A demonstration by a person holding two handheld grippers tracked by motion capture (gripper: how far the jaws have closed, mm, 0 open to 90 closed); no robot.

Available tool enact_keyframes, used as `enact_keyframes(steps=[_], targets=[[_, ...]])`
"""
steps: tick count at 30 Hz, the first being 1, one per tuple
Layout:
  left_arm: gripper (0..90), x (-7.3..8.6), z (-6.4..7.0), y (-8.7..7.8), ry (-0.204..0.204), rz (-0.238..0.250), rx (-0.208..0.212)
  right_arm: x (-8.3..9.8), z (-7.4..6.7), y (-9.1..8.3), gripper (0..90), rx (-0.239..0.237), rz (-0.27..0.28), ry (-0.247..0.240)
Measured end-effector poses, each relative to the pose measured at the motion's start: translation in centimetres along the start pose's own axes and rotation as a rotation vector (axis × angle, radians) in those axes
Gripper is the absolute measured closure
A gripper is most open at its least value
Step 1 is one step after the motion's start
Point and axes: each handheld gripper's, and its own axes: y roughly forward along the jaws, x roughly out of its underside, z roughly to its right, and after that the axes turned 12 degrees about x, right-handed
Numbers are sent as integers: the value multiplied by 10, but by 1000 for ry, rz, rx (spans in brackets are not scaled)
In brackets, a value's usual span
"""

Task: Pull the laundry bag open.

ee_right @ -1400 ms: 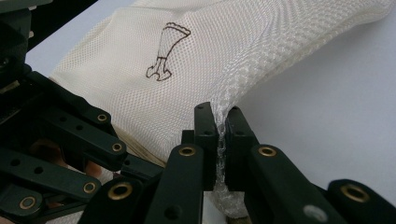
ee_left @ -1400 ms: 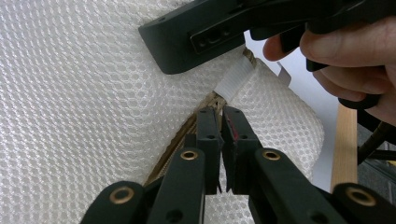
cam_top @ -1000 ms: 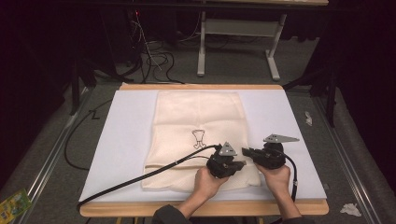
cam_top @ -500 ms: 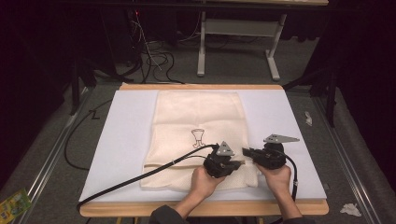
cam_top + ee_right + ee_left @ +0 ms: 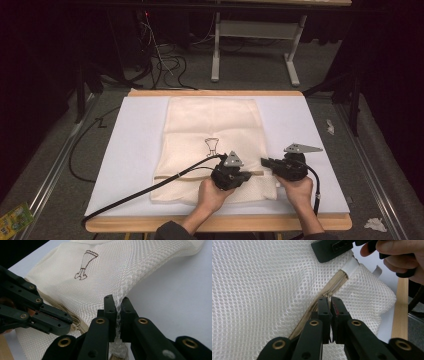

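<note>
A cream mesh bag (image 5: 212, 125) with a small brown printed figure (image 5: 211, 145) lies flat on the white-covered table (image 5: 130, 150). A tan zipper (image 5: 190, 175) runs along its near end. My left gripper (image 5: 248, 175) points right and is shut on the zipper's pull; in the left gripper view the jaws (image 5: 330, 301) meet over the zipper (image 5: 334, 286). My right gripper (image 5: 263, 162) points left, shut on a pinch of mesh at the bag's near right corner, and the fabric (image 5: 140, 272) rises between its jaws (image 5: 118, 302). The two grippers nearly touch.
A black cable (image 5: 145, 189) trails left from the left gripper across the table to its front edge (image 5: 215, 223). Bare white cover lies left and right of the bag. Desk legs (image 5: 216, 50) and cables stand on the floor beyond the table.
The left gripper has edged slightly left along the zipper line. The right gripper has kept still.
</note>
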Motion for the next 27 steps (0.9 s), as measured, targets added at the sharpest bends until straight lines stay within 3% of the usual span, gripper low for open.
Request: enact_keyframes(steps=[5, 11, 27], targets=[[869, 0, 0, -4, 14, -2, -11, 0, -2, 2, 875, 2, -2, -10], [869, 5, -2, -10, -7, 7, -12, 0, -2, 3, 875, 5, -7, -10], [869, 9, -5, -17, -12, 10, -25, 0, -5, 4, 875, 14, -16, -31]])
